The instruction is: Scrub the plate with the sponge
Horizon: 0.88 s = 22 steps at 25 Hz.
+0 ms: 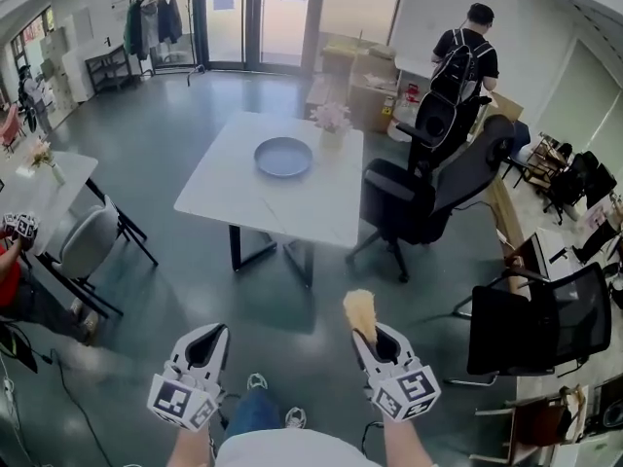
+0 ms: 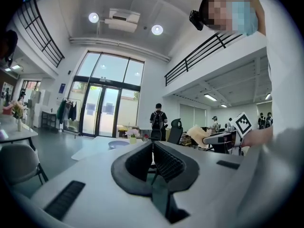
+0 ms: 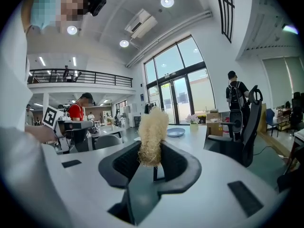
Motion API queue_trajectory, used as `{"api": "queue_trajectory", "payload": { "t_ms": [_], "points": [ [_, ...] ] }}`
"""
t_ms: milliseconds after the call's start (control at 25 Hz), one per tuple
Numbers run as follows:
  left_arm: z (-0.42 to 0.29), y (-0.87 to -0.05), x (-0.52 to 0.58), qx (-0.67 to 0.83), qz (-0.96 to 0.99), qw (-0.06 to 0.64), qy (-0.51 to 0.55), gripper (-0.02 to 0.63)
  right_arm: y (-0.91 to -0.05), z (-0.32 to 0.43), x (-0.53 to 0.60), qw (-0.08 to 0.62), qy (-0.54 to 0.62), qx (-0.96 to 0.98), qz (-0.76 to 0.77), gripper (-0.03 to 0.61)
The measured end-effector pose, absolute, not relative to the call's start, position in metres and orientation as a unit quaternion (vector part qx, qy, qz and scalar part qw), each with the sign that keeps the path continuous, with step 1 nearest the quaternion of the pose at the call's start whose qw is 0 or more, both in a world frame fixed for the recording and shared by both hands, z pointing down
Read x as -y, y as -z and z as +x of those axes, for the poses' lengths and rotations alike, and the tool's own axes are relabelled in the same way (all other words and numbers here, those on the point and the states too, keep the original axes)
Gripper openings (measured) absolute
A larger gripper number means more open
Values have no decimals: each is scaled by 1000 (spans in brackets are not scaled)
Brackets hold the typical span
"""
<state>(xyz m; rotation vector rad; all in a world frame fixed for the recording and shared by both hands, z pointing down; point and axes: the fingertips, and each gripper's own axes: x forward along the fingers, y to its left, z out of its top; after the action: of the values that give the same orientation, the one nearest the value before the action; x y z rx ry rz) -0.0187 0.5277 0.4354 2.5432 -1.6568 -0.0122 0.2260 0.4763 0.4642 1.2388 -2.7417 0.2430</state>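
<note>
The wearer's forearms are cut off by the lower edge of the head view, and only a knee and the white shoes (image 1: 275, 399) show between them. The left gripper (image 1: 207, 332) is clenched with nothing in it: in the left gripper view its ribbed black pads (image 2: 166, 163) meet. The right gripper (image 1: 375, 337) grasps a pale yellow fibrous sponge (image 3: 152, 134), which stands upright out of the jaws. The sponge's lower end is hidden between the pads. Each tool carries a white cube with black square markers (image 1: 407, 389); these are patterns, not readable words. Both tools hang over bare grey floor, well apart from the white rectangular table (image 1: 243, 207) ahead. The round blue-grey plate (image 1: 283, 156) lies on the table's far half, beside a small vase of pink flowers (image 1: 331, 119). A black office chair (image 1: 419, 197) stands against the table's right side, and another black mesh chair (image 1: 535, 329) sits nearer at the right. A grey chair (image 1: 88, 244) is at the left. Beyond are cardboard boxes (image 1: 365, 86), a person with a black backpack (image 1: 465, 56) and a clothes rack (image 1: 156, 22) by the glass doors. The wall notices (image 1: 34, 32) at far left are too small to read.
</note>
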Motion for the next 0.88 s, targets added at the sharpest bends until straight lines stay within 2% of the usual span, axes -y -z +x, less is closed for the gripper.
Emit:
{"api": "queue_trajectory", "payload": {
  "t_ms": [880],
  "points": [
    [-82,-429,-325,489,870,61,15,37,-464,152,-301,63,-93,885,451,124]
  ]
}}
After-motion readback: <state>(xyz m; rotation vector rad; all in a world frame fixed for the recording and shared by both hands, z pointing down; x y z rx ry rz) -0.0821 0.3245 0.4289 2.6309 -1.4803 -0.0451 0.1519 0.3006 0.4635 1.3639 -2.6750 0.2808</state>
